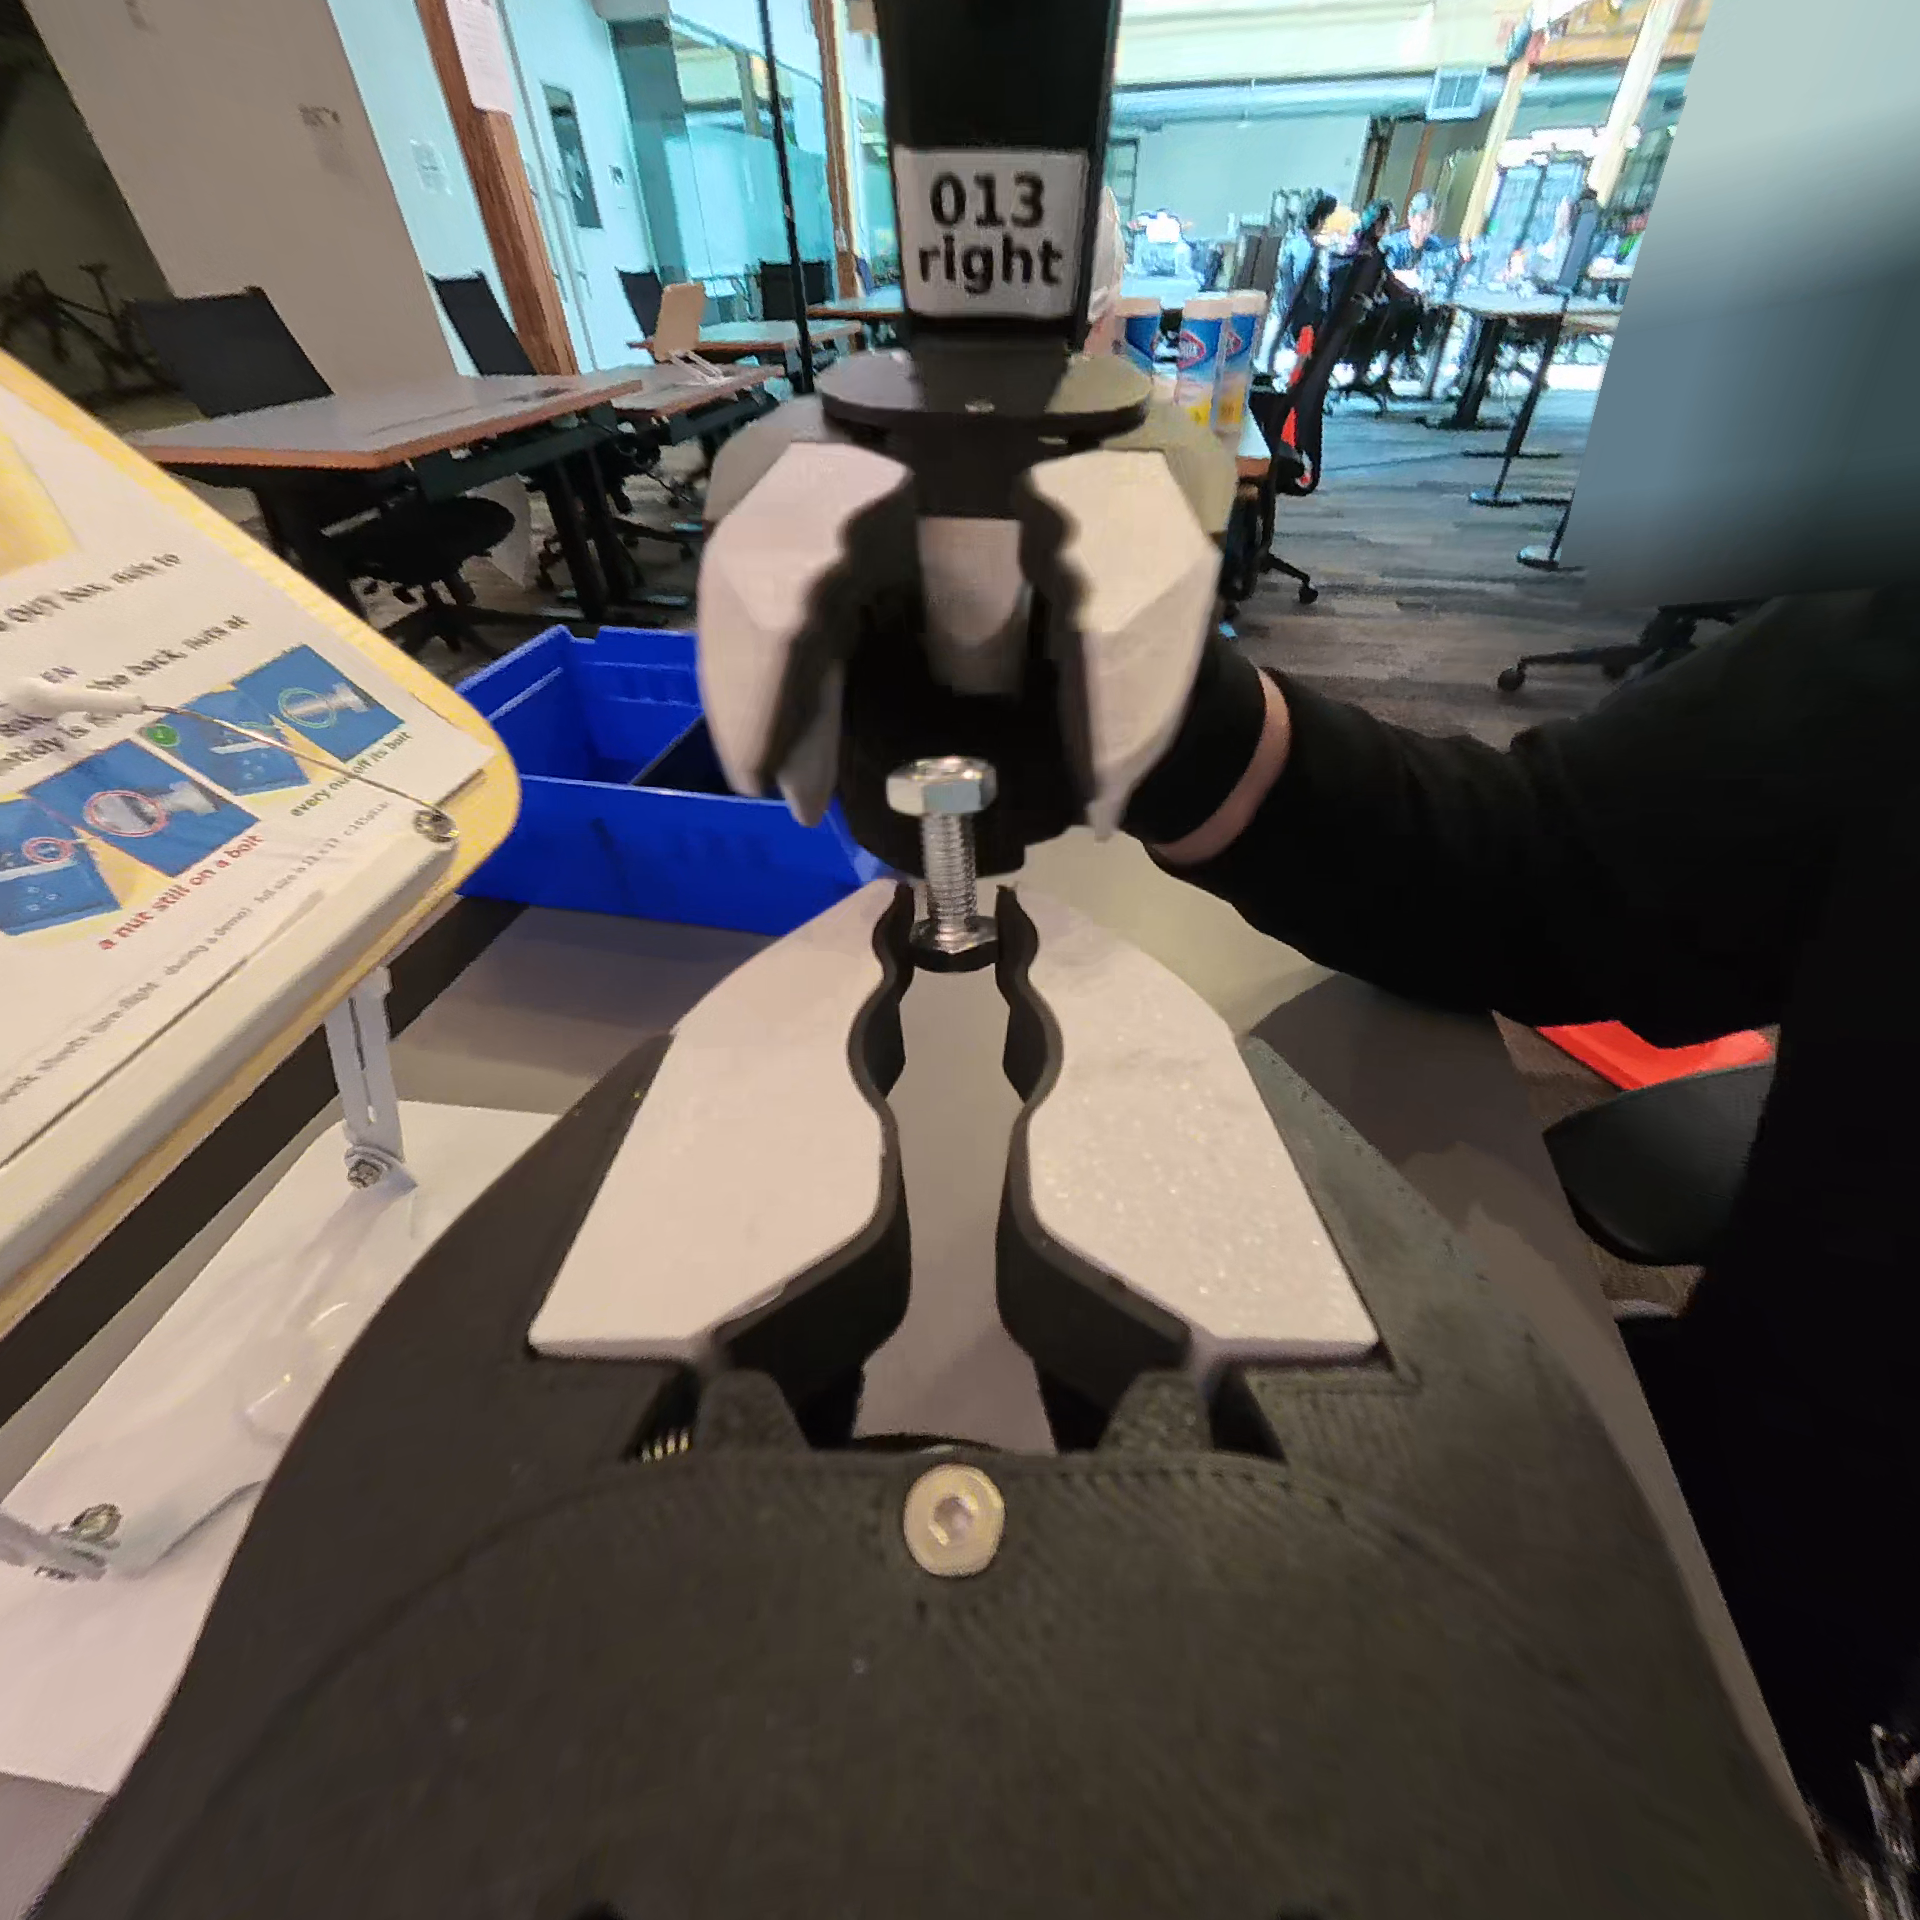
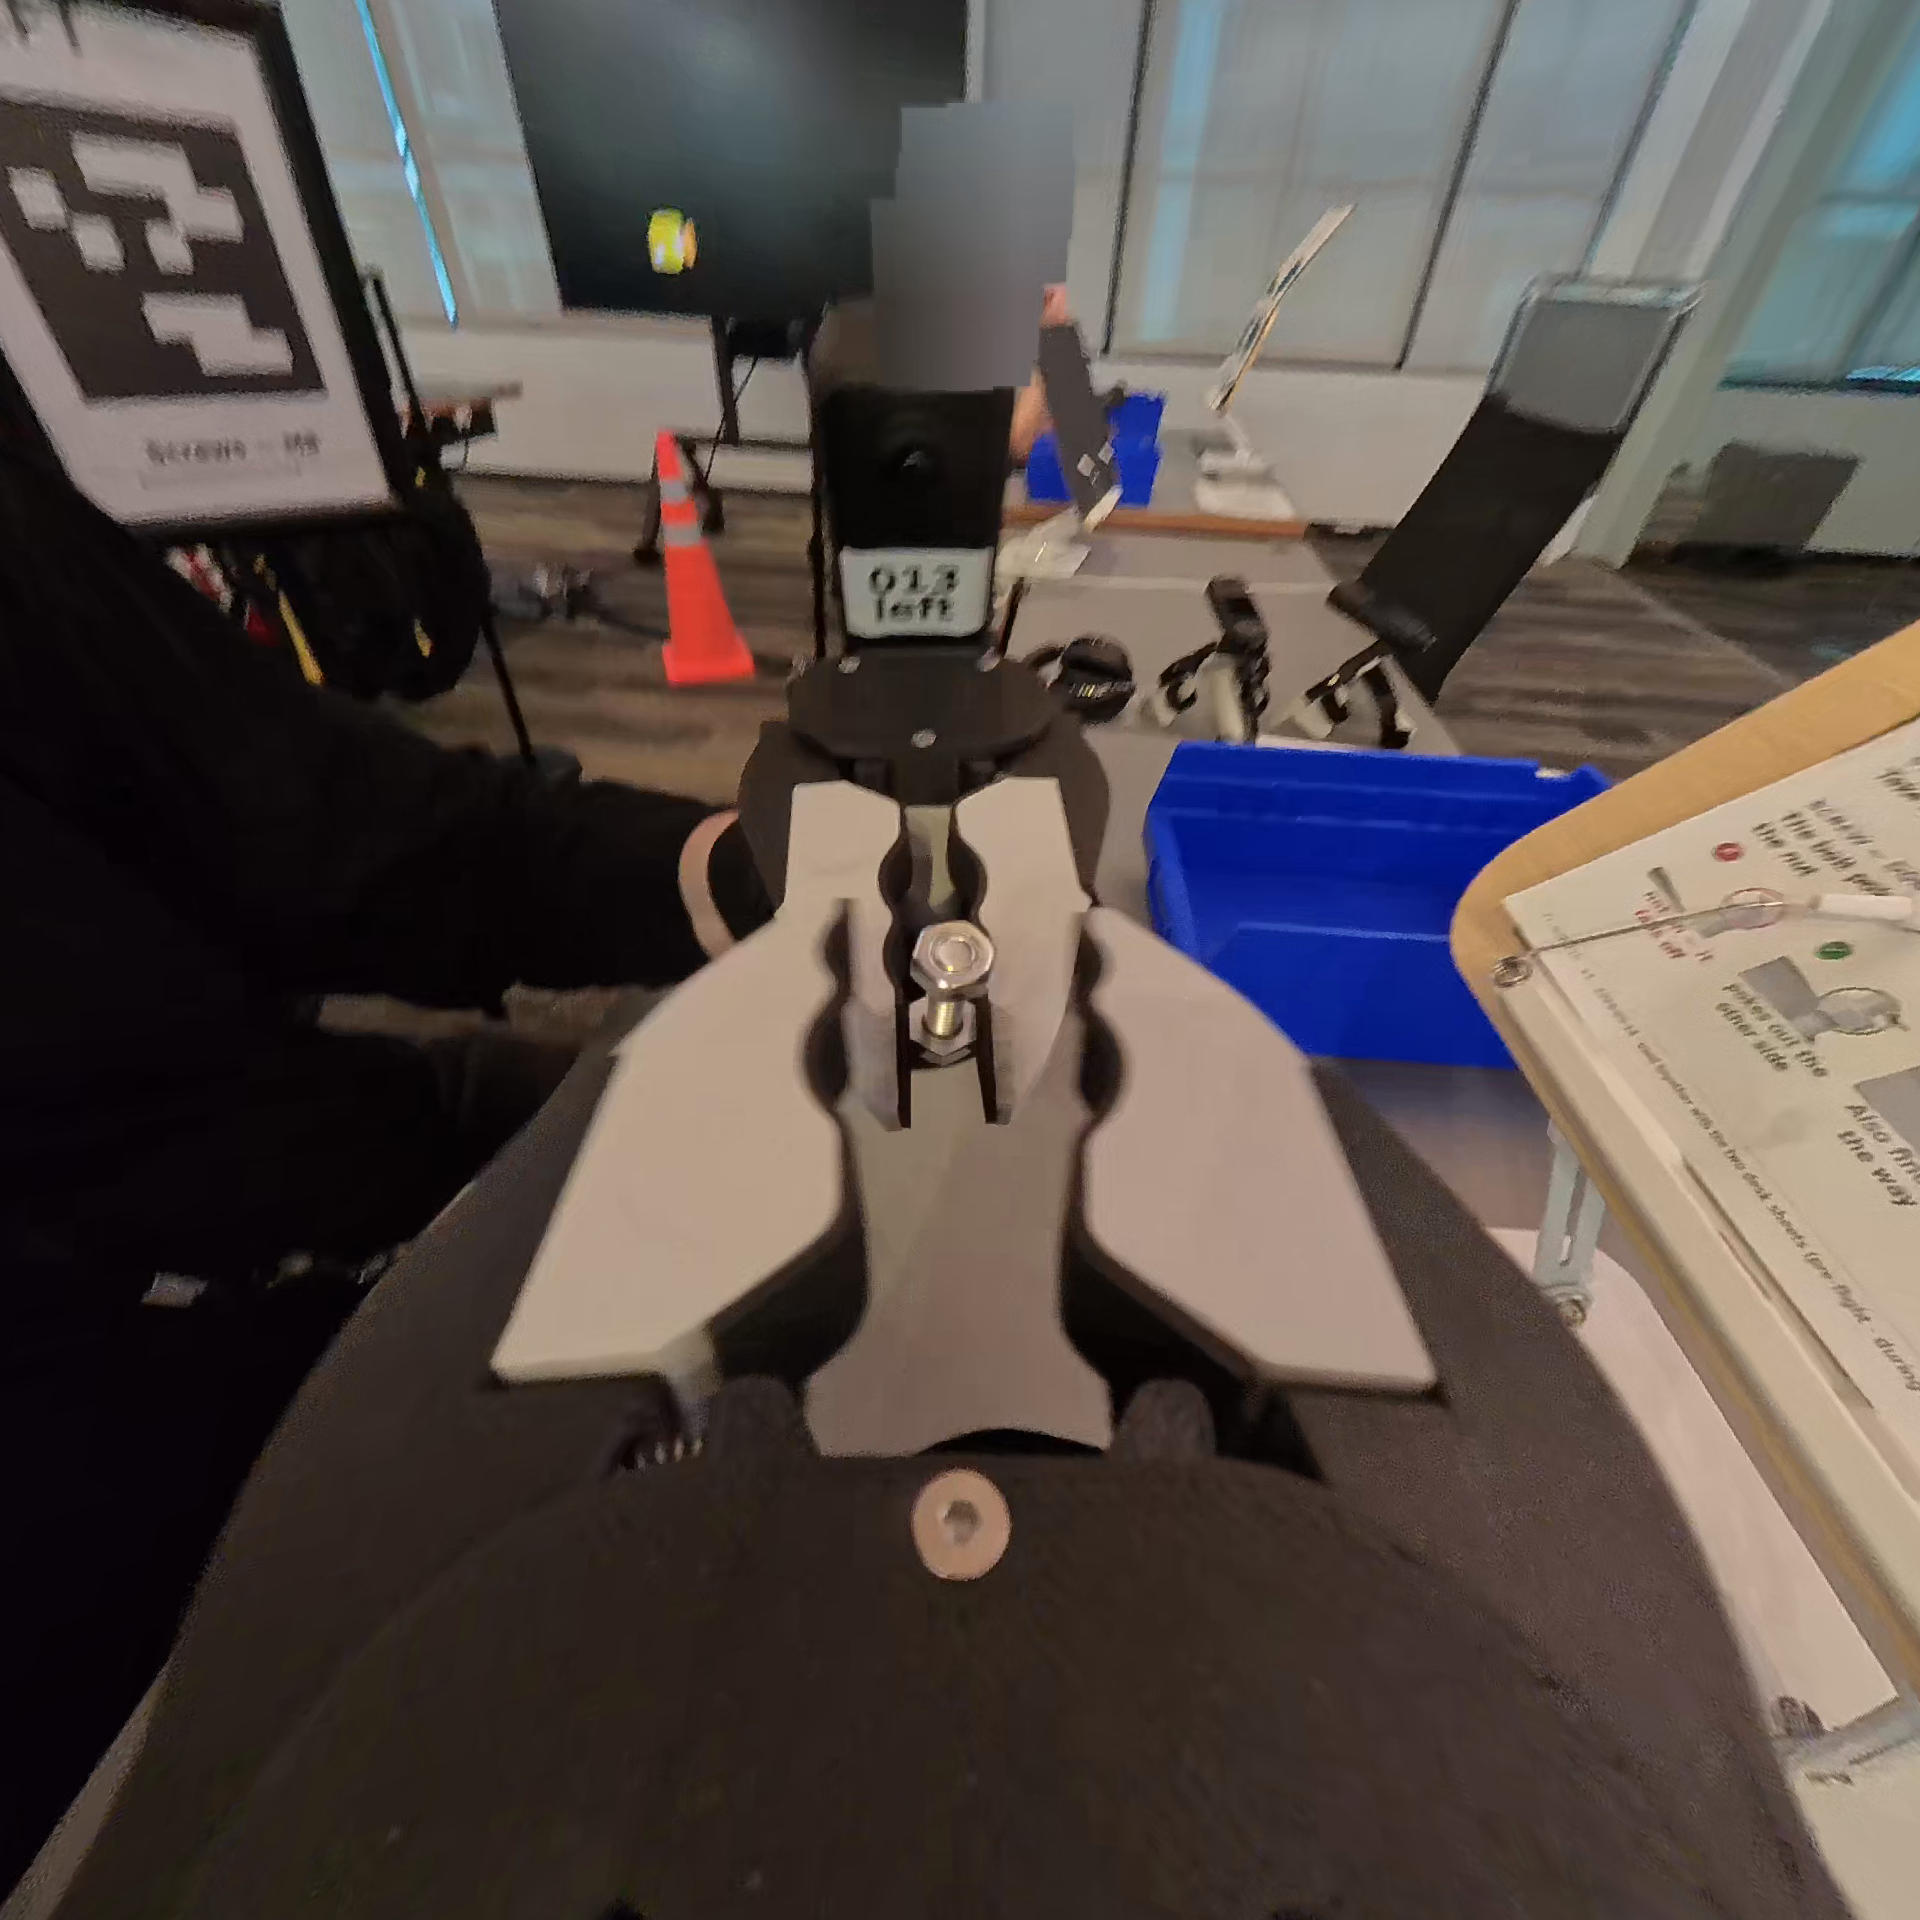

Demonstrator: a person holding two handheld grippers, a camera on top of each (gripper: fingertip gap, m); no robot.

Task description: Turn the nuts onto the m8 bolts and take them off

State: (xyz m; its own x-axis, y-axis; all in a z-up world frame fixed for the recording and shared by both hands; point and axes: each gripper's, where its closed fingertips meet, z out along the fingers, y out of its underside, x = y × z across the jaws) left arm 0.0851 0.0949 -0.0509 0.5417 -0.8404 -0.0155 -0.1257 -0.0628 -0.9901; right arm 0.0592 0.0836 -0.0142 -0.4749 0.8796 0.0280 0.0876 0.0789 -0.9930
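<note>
Left wrist view: open office, desks and chairs behind, grey table below with a blue plastic bin (image 1: 665, 790) toward its far edge and a tilted instruction board with printed sheets (image 1: 197, 831) at its left side. The left gripper (image 1: 951, 935) is nearly closed, its fingertips (image 1: 883, 935) pinching the lower hex piece of a silver threaded M8 bolt (image 1: 945, 873) held upright in the air above the table. A silver hex nut (image 1: 940, 795) sits at the upper end of the thread. The right gripper (image 1: 940, 800) faces it, jaws spread wide on either side of that upper nut, not touching it, slightly blurred.

Right wrist view: large dark screen, orange cone, blue bin at right. The right gripper's fingers (image 2: 717, 1091) are wide apart and hold nothing; the bolt stands between them, clamped by the left gripper's tips.

Step, as I judge it: mid-turn regrip on the nut. Next move calls for centring the open jaws on the hex flats, closing, then twisting about the bolt axis while the left holds firm.
</note>
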